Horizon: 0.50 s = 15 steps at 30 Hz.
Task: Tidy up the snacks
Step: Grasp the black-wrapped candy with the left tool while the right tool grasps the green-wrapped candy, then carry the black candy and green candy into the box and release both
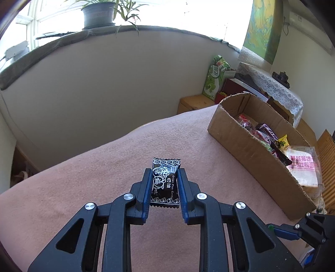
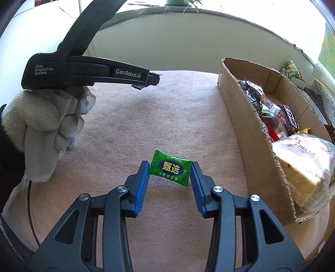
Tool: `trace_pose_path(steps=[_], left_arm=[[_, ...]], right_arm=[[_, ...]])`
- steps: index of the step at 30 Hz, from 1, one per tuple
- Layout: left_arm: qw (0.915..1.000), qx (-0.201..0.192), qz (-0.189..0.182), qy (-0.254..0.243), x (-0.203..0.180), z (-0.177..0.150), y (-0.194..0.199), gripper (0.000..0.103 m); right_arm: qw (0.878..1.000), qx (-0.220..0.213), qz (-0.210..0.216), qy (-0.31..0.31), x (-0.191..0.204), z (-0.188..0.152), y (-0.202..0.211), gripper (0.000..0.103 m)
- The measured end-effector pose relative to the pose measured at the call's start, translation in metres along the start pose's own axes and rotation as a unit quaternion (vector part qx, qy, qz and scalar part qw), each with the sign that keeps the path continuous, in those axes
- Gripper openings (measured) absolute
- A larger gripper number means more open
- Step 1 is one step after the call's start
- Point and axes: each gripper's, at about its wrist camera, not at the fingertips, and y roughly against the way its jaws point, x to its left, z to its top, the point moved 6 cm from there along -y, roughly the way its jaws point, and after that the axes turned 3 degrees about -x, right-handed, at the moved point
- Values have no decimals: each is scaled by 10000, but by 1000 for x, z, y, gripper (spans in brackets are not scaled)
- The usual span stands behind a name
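Observation:
My left gripper [image 1: 164, 172] is shut on a black plum-candy packet [image 1: 165, 182] and holds it above the pink blanket [image 1: 104, 167]. My right gripper [image 2: 170, 166] is shut on a green candy packet [image 2: 170, 167], held above the blanket. A cardboard box [image 1: 247, 144] with several snack packets and a wrapped bread pack [image 1: 303, 167] stands to the right; it also shows in the right wrist view [image 2: 251, 125]. In the right wrist view the left gripper [image 2: 146, 80] hovers at upper left with the black packet's edge showing, held by a gloved hand [image 2: 39, 125].
A white wall and a windowsill with a potted plant [image 1: 98, 14] lie beyond the blanket. A green carton [image 1: 215, 77], a wooden box [image 1: 196, 103] and a lace-covered cabinet [image 1: 272, 83] stand behind the cardboard box.

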Motion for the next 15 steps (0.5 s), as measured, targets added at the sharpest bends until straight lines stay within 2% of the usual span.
trace_pose_path(steps=[10, 15], left_arm=[[9990, -385, 103, -189, -36, 22, 31, 22], [9983, -527, 76, -220, -55, 32, 38, 22]], right_arm=[[9988, -474, 99, 57, -16, 25, 42, 41], [9975, -696, 6, 94, -31, 39, 61, 41]])
